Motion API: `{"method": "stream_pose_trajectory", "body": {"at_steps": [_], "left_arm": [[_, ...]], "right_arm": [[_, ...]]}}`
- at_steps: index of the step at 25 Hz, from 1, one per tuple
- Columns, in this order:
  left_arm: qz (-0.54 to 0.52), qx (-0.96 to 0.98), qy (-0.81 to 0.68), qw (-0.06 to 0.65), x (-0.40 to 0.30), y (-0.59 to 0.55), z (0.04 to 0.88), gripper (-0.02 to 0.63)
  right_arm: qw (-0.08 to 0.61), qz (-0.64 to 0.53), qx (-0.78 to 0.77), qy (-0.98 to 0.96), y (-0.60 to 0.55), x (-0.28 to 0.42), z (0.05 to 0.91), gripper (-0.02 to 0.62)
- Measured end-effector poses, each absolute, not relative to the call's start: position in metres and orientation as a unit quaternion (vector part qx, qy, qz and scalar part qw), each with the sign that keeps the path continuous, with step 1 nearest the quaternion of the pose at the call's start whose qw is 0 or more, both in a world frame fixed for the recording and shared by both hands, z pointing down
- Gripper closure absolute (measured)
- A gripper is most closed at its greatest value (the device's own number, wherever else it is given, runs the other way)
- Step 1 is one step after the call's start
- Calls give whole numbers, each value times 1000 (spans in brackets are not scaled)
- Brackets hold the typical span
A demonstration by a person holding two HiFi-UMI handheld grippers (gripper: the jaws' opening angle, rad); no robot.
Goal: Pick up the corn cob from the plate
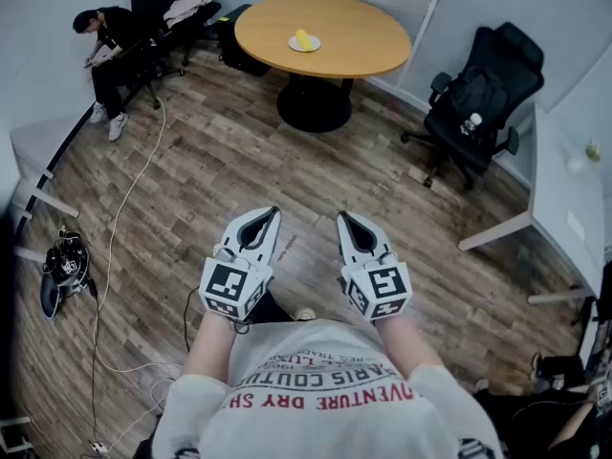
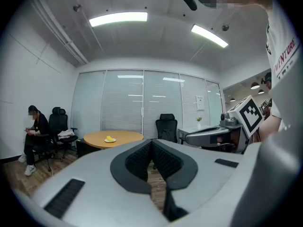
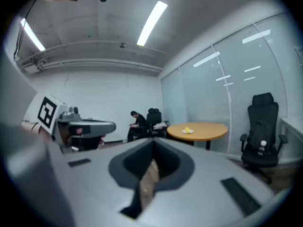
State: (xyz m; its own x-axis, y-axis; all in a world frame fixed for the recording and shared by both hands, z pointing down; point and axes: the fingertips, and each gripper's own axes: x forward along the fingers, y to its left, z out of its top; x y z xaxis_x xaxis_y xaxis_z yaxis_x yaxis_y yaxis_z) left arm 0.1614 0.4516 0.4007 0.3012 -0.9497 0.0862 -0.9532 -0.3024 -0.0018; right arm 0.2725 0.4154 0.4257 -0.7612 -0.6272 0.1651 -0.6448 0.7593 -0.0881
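Observation:
A yellow corn cob (image 1: pixel 304 38) lies on a small white plate (image 1: pixel 295 45) on the round wooden table (image 1: pixel 354 41) across the room. My left gripper (image 1: pixel 272 215) and right gripper (image 1: pixel 343 219) are held side by side over the wooden floor, far short of the table. Both have their jaws together with nothing between them. In the left gripper view the corn cob (image 2: pixel 110 138) shows small at the left, beyond the left gripper (image 2: pixel 151 142). In the right gripper view the corn cob (image 3: pixel 188 130) sits on the table, right of the right gripper (image 3: pixel 152 145).
A person (image 1: pixel 107 44) sits on a chair at the far left. A black office chair (image 1: pixel 483 89) stands right of the table, with a white desk (image 1: pixel 574 199) beyond it. A cable (image 1: pixel 124 208) runs along the floor, and a dark bag (image 1: pixel 62 271) lies at the left.

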Motion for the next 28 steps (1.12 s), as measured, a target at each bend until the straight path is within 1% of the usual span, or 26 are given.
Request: {"method": "stream_pose_trajectory", "body": {"at_steps": [7, 13, 20, 24, 28], "left_arm": [[33, 806, -590, 36, 157, 436, 407, 574], [34, 809, -584, 51, 139, 415, 416, 574], [27, 810, -582, 62, 82, 367, 420, 574], [29, 823, -565, 52, 37, 331, 413, 574], [31, 833, -549, 58, -12, 298, 406, 574]], "right_arm": [[71, 77, 344, -933, 403, 269, 433, 568], [80, 101, 356, -925, 382, 251, 442, 566], [92, 102, 366, -920, 338, 199, 448, 566], [94, 103, 380, -915, 303, 153, 445, 566], [92, 108, 393, -909, 271, 107, 439, 566]]}}
